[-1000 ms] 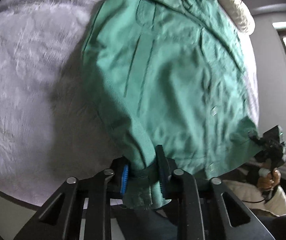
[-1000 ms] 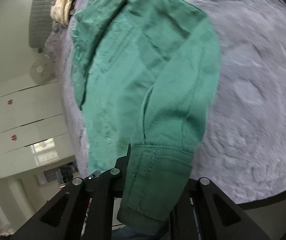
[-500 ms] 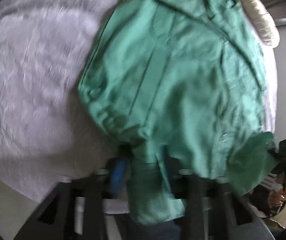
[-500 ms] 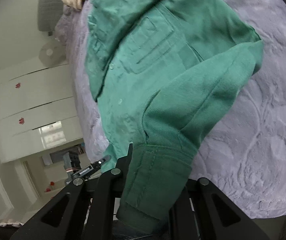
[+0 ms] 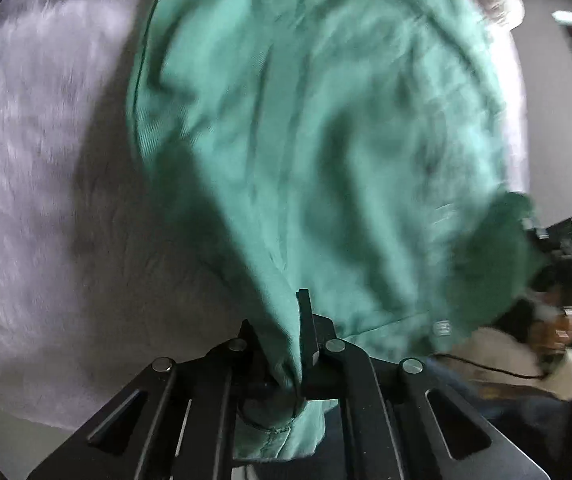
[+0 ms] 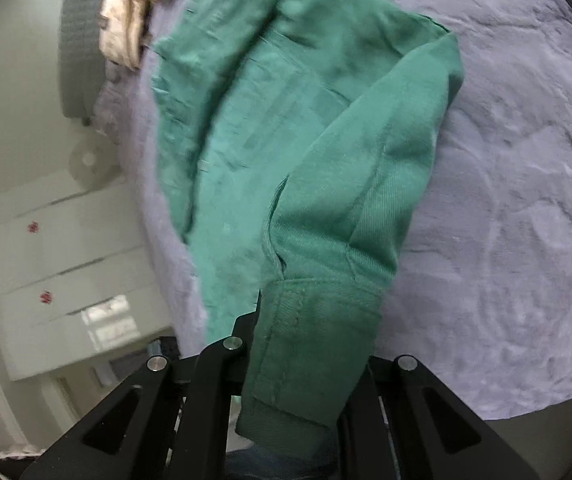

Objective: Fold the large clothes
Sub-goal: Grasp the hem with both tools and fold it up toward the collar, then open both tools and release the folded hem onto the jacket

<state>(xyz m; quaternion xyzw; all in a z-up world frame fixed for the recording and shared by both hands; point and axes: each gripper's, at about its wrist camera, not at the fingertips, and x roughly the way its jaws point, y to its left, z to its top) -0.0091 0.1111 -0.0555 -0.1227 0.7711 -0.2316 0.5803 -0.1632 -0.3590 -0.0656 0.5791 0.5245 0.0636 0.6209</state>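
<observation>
On the bed, a green jacket held by both cuffs for the fold.

The green jacket (image 6: 286, 128) lies front-up across the grey bedspread (image 6: 526, 200), its body spread flat toward the headboard (image 6: 75, 40), while both sleeves are drawn back off the cover toward the person, probably so they can be laid over the body. The right sleeve cuff (image 6: 310, 344) sits in the right hand-held gripper (image 6: 306, 360), whose jaws are nearly together and clamped on it, the sleeve rising from the jacket's near right edge. On the jacket's other near corner the left hand-held gripper (image 5: 286, 360) is closing its jaws, with a bunched fold of the left sleeve (image 5: 269, 280) between them. A cream pillow (image 6: 125, 20) lies beyond the jacket's collar end.
</observation>
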